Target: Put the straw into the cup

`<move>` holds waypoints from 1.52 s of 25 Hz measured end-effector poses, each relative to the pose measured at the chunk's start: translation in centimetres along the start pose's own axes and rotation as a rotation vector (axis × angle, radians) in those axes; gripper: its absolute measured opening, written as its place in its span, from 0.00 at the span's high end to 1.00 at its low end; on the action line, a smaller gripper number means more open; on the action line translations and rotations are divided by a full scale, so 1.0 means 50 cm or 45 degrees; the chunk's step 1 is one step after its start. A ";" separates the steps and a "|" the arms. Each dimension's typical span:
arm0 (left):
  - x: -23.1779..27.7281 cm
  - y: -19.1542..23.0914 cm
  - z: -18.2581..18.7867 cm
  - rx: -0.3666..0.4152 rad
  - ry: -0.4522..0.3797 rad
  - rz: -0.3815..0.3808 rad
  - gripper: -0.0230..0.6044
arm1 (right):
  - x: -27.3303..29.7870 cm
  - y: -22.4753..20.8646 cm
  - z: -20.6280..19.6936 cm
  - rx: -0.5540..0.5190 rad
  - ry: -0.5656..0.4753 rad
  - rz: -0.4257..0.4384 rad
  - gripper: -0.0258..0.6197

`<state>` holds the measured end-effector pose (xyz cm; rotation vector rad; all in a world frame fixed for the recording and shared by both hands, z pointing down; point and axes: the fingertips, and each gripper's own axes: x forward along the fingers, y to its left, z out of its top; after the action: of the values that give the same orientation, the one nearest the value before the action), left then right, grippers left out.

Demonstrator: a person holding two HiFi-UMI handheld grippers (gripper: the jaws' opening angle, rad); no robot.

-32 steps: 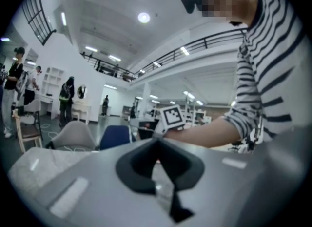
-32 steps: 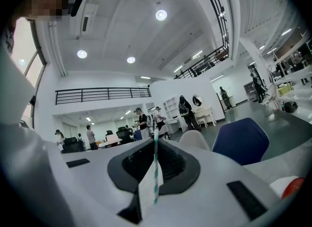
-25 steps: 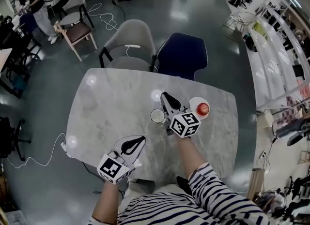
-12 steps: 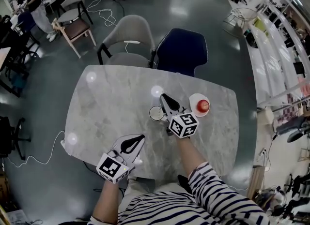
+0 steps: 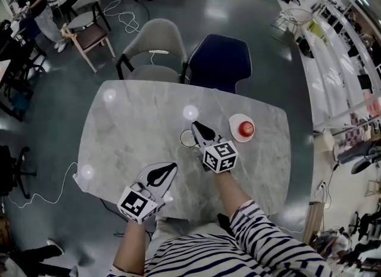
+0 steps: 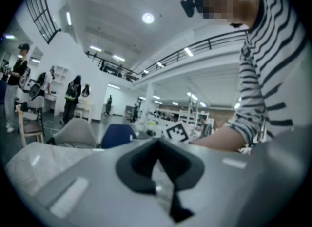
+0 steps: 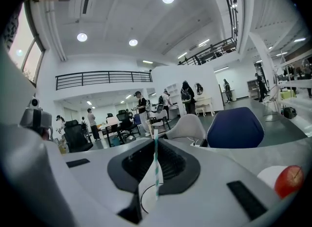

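A white straw with teal stripes (image 7: 156, 172) stands upright between the jaws of my right gripper (image 7: 155, 145), which is shut on it. In the right gripper view its lower end hangs over the round rim of the clear cup (image 7: 144, 197). From the head view the cup (image 5: 186, 139) stands mid-table, partly hidden under the right gripper (image 5: 198, 128); the straw is too thin to make out there. My left gripper (image 5: 169, 167) rests near the table's front edge, jaws together with nothing in them; the left gripper view shows the same gripper (image 6: 157, 145).
A white saucer (image 5: 236, 121) with a red apple (image 5: 246, 129) sits right of the cup; the apple (image 7: 288, 181) also shows in the right gripper view. The marble table (image 5: 131, 127) has a grey chair (image 5: 156, 46) and a blue chair (image 5: 221, 61) behind it. People stand far off.
My right gripper, with the straw, has shifted slightly left over the cup, which it now hides more. The left gripper has stayed put.
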<state>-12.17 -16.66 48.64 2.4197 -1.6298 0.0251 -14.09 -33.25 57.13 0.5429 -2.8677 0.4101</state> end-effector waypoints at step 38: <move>-0.029 -0.025 0.026 0.052 -0.044 -0.033 0.95 | -0.021 0.019 -0.050 -0.038 0.169 -0.071 0.92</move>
<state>-11.73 -15.16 46.95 2.4850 -1.6273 0.0130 -13.13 -31.30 59.01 0.5669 -2.7204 0.3787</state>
